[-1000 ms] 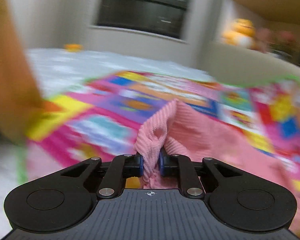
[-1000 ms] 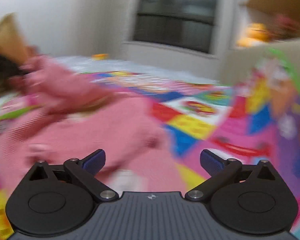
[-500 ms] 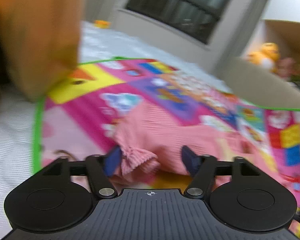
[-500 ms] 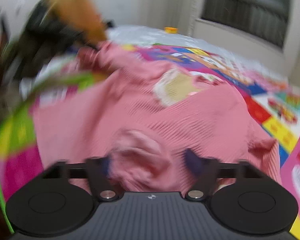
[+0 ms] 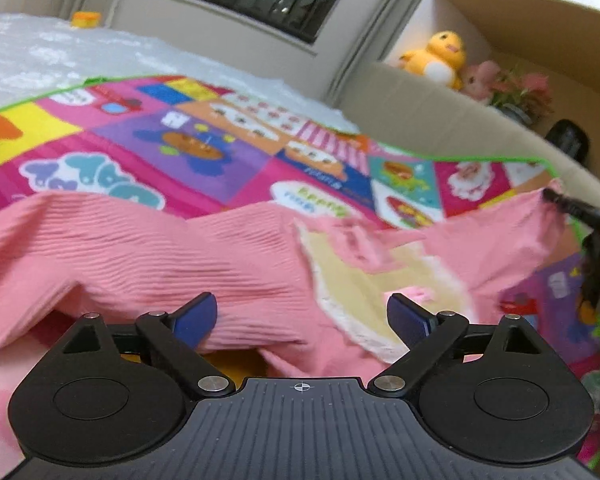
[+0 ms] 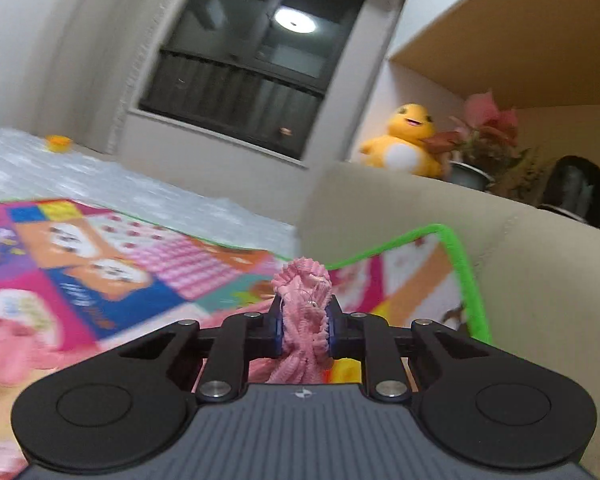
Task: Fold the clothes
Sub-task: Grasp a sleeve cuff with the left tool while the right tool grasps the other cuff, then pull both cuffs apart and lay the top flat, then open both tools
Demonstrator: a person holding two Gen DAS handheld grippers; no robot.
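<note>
A pink ribbed garment (image 5: 228, 256) with a cream patch (image 5: 364, 284) lies spread across the colourful play mat (image 5: 204, 148). My left gripper (image 5: 302, 316) is open, its blue fingertips (image 5: 194, 316) hovering just over the cloth with nothing pinched. At the far right of the left wrist view, the other gripper's dark tip holds up a corner of the garment (image 5: 540, 200). In the right wrist view my right gripper (image 6: 304, 326) is shut on a bunched fold of the pink garment (image 6: 304, 292), lifted above the mat (image 6: 112, 264).
A beige sofa back (image 6: 520, 264) rises on the right behind the green-edged mat. A yellow duck plush (image 6: 408, 144), a pink plant (image 6: 488, 132) and a dark round object (image 6: 572, 188) sit on the shelf. White textured flooring (image 5: 40, 52) and a dark window (image 6: 240, 76) lie beyond.
My left gripper let go of the pink cloth and opened wide. My right gripper closed on a fold of the garment and lifted it toward the sofa side.
</note>
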